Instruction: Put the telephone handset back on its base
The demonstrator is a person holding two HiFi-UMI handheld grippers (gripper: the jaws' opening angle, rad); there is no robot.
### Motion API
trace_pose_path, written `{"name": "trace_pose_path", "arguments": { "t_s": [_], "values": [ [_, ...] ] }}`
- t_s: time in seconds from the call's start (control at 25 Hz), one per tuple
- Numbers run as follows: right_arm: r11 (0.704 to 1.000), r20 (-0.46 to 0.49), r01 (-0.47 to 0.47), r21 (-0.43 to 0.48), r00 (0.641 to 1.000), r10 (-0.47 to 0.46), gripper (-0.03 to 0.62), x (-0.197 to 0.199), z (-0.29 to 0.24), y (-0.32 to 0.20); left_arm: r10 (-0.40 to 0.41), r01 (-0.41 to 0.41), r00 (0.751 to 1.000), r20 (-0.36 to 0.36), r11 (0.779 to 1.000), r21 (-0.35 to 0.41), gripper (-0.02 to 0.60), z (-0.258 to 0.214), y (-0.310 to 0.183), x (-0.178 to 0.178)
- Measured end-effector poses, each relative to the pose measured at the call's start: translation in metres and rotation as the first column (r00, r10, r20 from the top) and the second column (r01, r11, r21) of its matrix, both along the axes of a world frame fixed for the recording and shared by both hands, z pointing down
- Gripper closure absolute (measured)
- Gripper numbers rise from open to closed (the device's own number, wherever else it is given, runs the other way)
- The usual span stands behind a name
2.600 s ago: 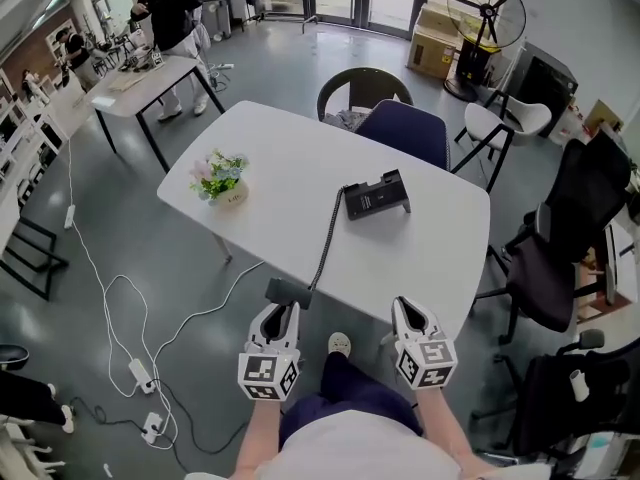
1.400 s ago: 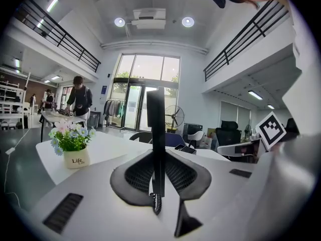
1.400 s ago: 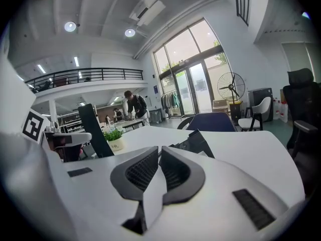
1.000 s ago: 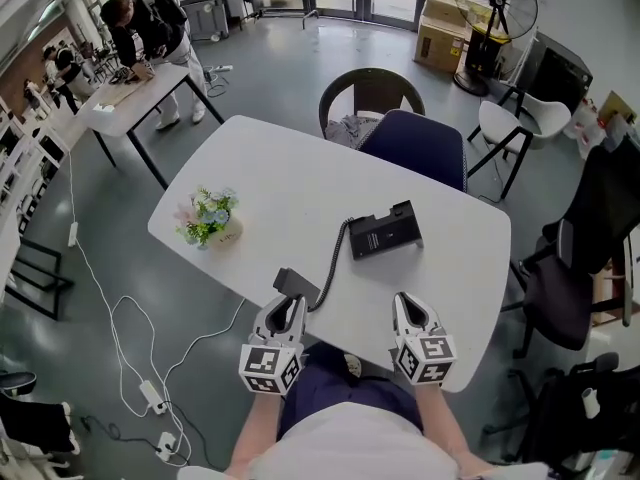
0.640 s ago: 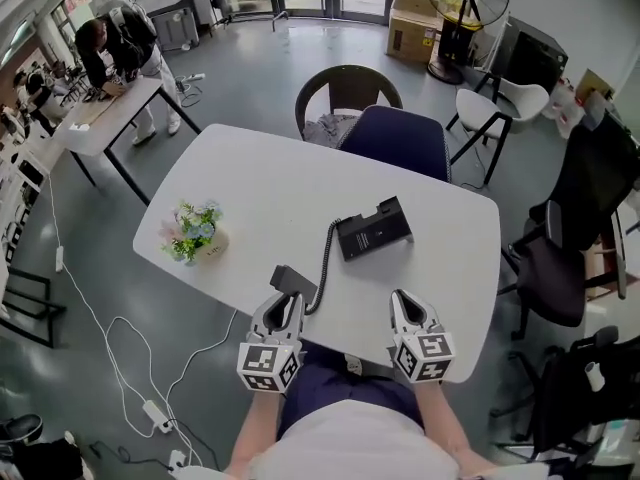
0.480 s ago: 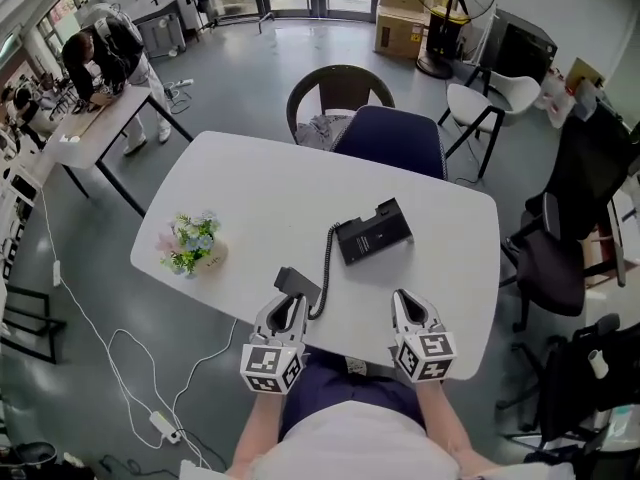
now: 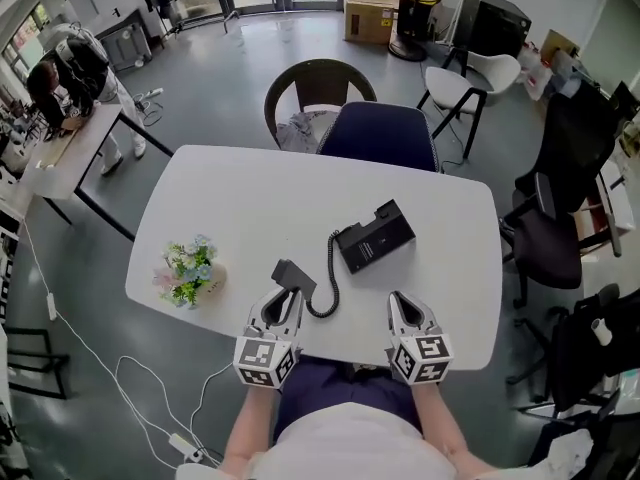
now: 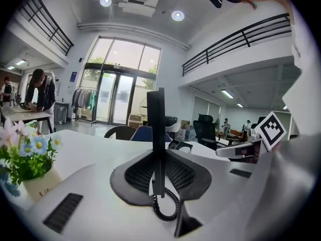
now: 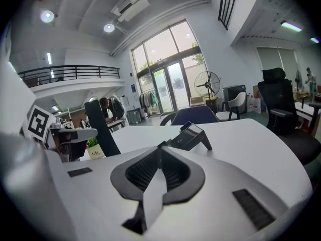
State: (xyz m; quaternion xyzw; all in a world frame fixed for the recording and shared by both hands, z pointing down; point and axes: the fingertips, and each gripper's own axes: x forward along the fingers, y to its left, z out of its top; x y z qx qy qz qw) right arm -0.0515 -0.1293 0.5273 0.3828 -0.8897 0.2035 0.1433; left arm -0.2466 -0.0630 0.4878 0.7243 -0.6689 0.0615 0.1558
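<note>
Left gripper [image 7: 283, 306]: my jaws clamped on the black handset [image 8: 156, 129], which stands upright between them over the near edge of the table [image 7: 250, 198] | base [image 7: 375, 240]: mid-table, well apart from the handset, joined by the coiled cord [image 7: 328, 286] | right gripper [image 9: 159, 154]: my jaws closed together, holding nothing, near the table's front edge
</note>
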Motion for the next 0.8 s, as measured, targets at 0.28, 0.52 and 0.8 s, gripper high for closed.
{"name": "trace_pose_path", "arguments": {
  "t_s": [0.28, 0.52, 0.8],
  "values": [
    [0.993, -0.015, -0.121, -0.007, 0.993, 0.121, 0.551, 0.005, -0.006, 0.0, 0.163, -0.161, 0.986, 0.04, 0.986, -0.03, 0.505, -0.001, -0.035, -0.014],
    [0.982, -0.057, -0.189, -0.019, 0.981, 0.188, 0.551, 0.012, 0.001, -0.006, 0.274, -0.272, 0.961, 0.042, 0.961, -0.052, 0.505, 0.005, -0.071, -0.019],
    [0.981, -0.073, -0.19, -0.029, 0.979, 0.188, 0.551, 0.002, 0.008, -0.016, 0.429, -0.425, 0.902, 0.034, 0.901, -0.091, 0.505, 0.018, -0.1, -0.011]
  ]
}}
